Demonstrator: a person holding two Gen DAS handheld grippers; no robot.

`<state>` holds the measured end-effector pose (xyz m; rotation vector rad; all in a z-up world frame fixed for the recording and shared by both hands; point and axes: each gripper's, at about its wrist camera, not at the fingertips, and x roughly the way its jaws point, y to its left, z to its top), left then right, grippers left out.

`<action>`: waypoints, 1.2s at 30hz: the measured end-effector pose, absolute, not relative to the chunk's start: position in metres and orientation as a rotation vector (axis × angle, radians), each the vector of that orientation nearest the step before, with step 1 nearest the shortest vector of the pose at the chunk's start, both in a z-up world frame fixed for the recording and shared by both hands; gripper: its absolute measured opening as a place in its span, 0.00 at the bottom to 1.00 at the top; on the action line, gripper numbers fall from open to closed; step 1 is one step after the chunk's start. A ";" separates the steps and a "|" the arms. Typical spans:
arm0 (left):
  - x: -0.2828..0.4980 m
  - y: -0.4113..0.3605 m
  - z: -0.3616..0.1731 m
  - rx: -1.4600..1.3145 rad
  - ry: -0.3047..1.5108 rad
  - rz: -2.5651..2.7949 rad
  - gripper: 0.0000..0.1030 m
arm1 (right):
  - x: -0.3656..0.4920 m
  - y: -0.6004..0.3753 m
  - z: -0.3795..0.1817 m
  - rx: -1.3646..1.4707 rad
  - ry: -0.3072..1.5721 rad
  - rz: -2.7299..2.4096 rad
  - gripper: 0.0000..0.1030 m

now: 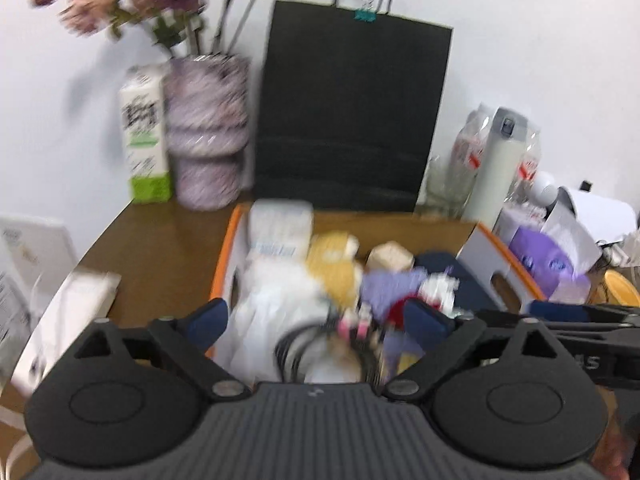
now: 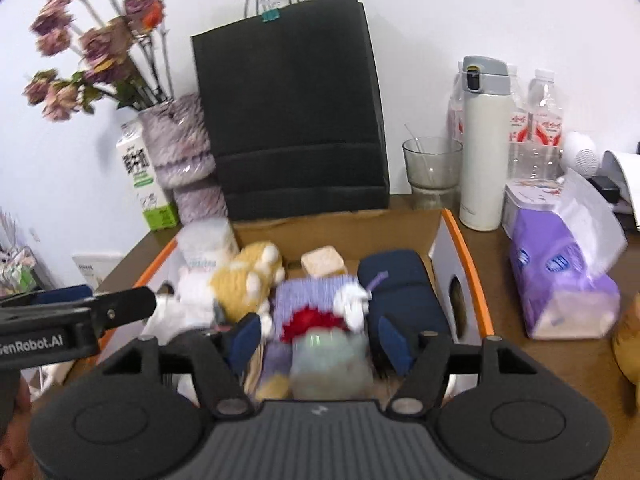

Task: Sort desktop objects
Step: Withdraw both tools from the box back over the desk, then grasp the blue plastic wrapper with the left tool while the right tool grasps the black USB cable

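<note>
Grippers, left (image 1: pixel 316 320) and right (image 2: pixel 320 334), spread above box (image 2: pixel 460 236).

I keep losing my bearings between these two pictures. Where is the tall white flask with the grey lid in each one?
Left wrist view: white flask at far right, among plastic-wrapped bottles.
Right wrist view: white flask right of centre, beside the glass cup.
Shared landmark: black paper bag against the wall.

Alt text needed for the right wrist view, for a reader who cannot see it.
The open right gripper hovers over a cardboard box crowded with soft toys, including a yellow plush and a purple knitted item. Behind stand a black paper bag, a vase of dried flowers and a white thermos; the left gripper enters at left.
</note>
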<state>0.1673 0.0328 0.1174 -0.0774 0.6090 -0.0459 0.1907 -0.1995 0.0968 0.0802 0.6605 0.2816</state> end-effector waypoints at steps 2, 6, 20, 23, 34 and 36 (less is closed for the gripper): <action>0.141 0.032 0.108 -0.071 0.612 -0.039 0.97 | 0.164 -0.204 0.092 0.049 0.643 0.282 0.78; 0.083 0.030 0.086 -0.079 0.610 -0.035 1.00 | 0.106 -0.212 0.075 -0.011 0.641 0.272 0.79; -0.033 0.013 0.024 0.001 0.665 -0.123 1.00 | -0.037 -0.236 0.024 -0.118 0.621 0.267 0.87; -0.031 0.015 0.021 -0.015 0.679 -0.154 1.00 | -0.044 -0.243 0.026 -0.077 0.594 0.298 0.89; -0.024 0.011 0.019 0.006 0.687 -0.140 1.00 | -0.034 -0.256 0.024 0.013 0.611 0.269 0.89; -0.024 0.009 0.019 0.019 0.686 -0.153 1.00 | -0.031 -0.255 0.024 0.010 0.615 0.256 0.89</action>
